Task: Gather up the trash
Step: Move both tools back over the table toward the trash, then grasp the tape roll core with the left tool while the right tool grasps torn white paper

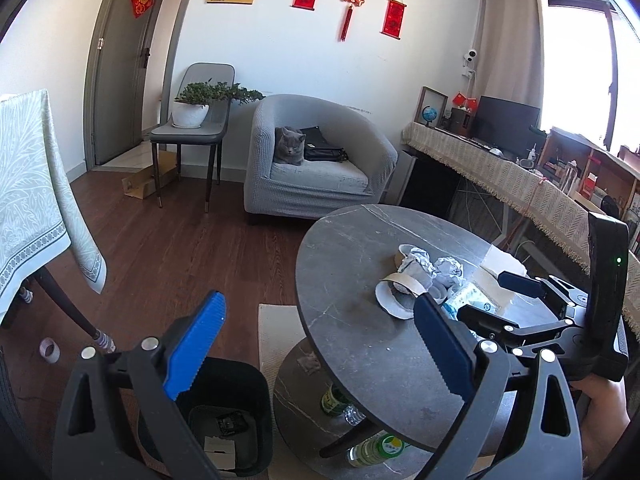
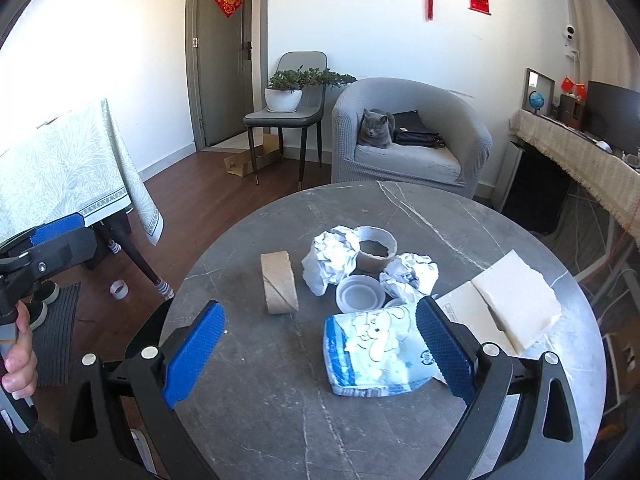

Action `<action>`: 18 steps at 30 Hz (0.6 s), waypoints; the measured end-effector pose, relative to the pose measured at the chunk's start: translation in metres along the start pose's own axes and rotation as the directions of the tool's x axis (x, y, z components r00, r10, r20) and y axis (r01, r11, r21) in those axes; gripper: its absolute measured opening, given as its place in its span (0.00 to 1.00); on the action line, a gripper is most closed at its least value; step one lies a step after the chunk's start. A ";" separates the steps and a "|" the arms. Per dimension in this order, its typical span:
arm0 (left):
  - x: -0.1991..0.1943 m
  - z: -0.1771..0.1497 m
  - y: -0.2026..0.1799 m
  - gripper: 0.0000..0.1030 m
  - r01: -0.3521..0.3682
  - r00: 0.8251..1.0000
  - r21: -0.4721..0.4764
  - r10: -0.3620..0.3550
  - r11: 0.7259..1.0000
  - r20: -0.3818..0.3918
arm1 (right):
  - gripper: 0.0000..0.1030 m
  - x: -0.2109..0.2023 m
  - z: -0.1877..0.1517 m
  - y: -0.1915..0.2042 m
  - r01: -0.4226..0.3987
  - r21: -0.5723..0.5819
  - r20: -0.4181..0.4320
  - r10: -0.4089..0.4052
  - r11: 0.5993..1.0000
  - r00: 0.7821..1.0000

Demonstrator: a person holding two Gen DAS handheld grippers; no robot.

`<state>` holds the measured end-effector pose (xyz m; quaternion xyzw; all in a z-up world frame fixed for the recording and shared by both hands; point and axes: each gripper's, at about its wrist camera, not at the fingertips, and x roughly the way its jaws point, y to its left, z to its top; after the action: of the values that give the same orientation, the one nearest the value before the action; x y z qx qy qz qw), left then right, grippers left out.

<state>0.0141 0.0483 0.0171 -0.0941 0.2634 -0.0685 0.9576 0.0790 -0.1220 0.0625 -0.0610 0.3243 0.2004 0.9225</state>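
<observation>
In the left wrist view the left gripper [image 1: 316,344] has its fingers spread wide and empty; below the left finger stands a black bin [image 1: 224,412] on the floor, and beyond the right finger the round counter [image 1: 352,264] carries a heap of trash [image 1: 420,276]. The right gripper [image 1: 520,292] hangs over that heap's far side. In the right wrist view the right gripper [image 2: 320,348] is likewise released, holding nothing. Between its fingers, nearer the right one and touching its tip in the picture, lies a blue-and-white wrapper [image 2: 376,352]; ahead of it sit a plastic lid [image 2: 359,294], two paper wads [image 2: 332,258], a torn cup [image 2: 375,254] and, ahead of the left finger, a cardboard roll [image 2: 280,282]. Right of the right finger lies a foam slab [image 2: 516,300]. The wrapper looks light, soft and probably slick, so it is best pinched across a puffed-up middle fold rather than a flat edge.
</observation>
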 end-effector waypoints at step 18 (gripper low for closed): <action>0.078 -0.006 -0.054 0.67 0.138 0.980 -0.023 -0.140 0.990 -0.140 | 0.94 -0.009 -0.005 -0.083 0.070 0.080 0.006 -0.071 0.994 0.997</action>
<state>0.0733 -0.0191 -0.0144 -0.1135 0.3237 -0.1401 0.9288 0.1032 -0.2020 0.0625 -0.0347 0.3257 0.1550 0.9320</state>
